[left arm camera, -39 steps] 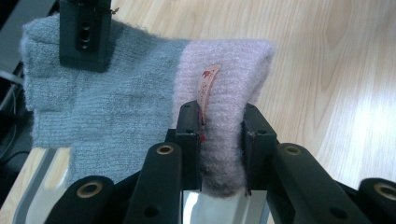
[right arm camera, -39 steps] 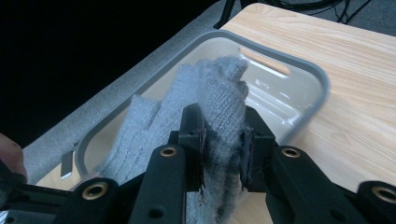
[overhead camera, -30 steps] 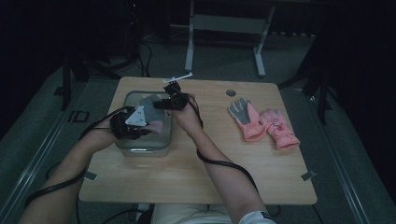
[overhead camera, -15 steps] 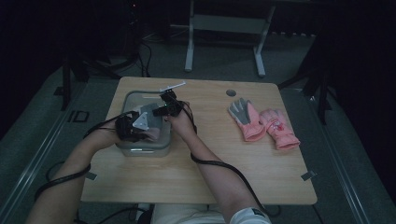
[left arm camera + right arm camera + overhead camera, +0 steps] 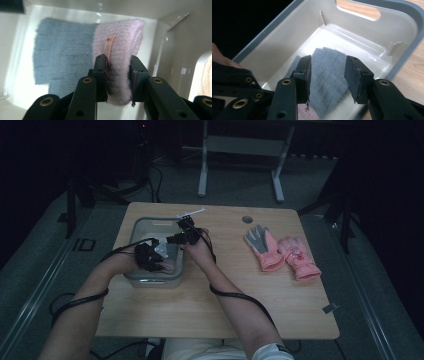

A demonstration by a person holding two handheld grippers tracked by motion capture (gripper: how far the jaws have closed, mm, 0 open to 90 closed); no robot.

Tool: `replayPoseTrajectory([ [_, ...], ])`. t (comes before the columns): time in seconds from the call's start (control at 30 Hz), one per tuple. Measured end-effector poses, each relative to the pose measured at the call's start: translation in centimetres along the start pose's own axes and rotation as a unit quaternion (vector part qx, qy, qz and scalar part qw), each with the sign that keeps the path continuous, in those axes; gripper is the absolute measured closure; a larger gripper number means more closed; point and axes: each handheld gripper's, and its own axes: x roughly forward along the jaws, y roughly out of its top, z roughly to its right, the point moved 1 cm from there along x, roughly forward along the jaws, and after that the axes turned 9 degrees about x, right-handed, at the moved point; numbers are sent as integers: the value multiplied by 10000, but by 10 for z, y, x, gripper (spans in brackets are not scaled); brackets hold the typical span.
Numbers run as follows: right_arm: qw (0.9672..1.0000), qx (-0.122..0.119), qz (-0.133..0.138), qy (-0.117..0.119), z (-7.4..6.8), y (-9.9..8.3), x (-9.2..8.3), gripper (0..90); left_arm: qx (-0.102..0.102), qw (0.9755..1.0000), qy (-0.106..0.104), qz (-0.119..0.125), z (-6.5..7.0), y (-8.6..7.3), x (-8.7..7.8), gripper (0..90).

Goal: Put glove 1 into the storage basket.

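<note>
A knit glove, blue-grey [image 5: 62, 55] with a pink cuff [image 5: 122, 37], lies in a grey bin [image 5: 150, 281] at the table's left. My left gripper [image 5: 118, 60] is shut on the pink cuff beside its small label [image 5: 109, 45]; from above, the left gripper [image 5: 152, 257] sits low inside the bin. My right gripper [image 5: 328, 65] hovers over the blue-grey part [image 5: 327, 82]. Its jaws have just been opening; the pads stand apart and press on nothing. In the high view the right gripper [image 5: 182, 237] is at the bin's far right side.
A pair of pink gloves [image 5: 295, 257], one with a grey palm [image 5: 257, 239], lies on the right half of the wooden table [image 5: 225, 315]. A round cable hole [image 5: 247, 219] sits near the far edge. The bin's handle cut-out [image 5: 358, 10] faces the right gripper.
Both hands have sunk into the bin, the left one moving further toward the near side. The right gripper's jaws stand wider than before.
</note>
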Motion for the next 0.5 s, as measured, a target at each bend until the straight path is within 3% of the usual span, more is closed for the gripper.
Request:
replayPoseTrajectory([
  [0.1, 10000, 1, 73, 18, 4, -3, -7, 567, -177, 9998, -21, 112, 0, 2, -2, 678],
  [0.17, 9999, -11, 122, 52, 6, -4, -10, 567, -236, 9996, -48, 115, 0, 2, -2, 590],
  [0.2, 9998, 3, 151, 129, 7, -5, -13, 566, -323, 9994, 68, 45, 0, 2, -4, 590],
  [0.23, 9997, -66, 176, 159, 11, -7, -19, 560, -402, 9991, 118, 26, 0, 1, -6, 467],
  [0.37, 9994, -181, 260, 142, 16, -11, -36, 575, -799, 9960, 242, 326, -2, -2, -19, 283],
  [0.5, 9990, -297, 292, 145, 21, -15, -53, 584, -1080, 9908, 291, 767, -2, 3, -34, 140],
])
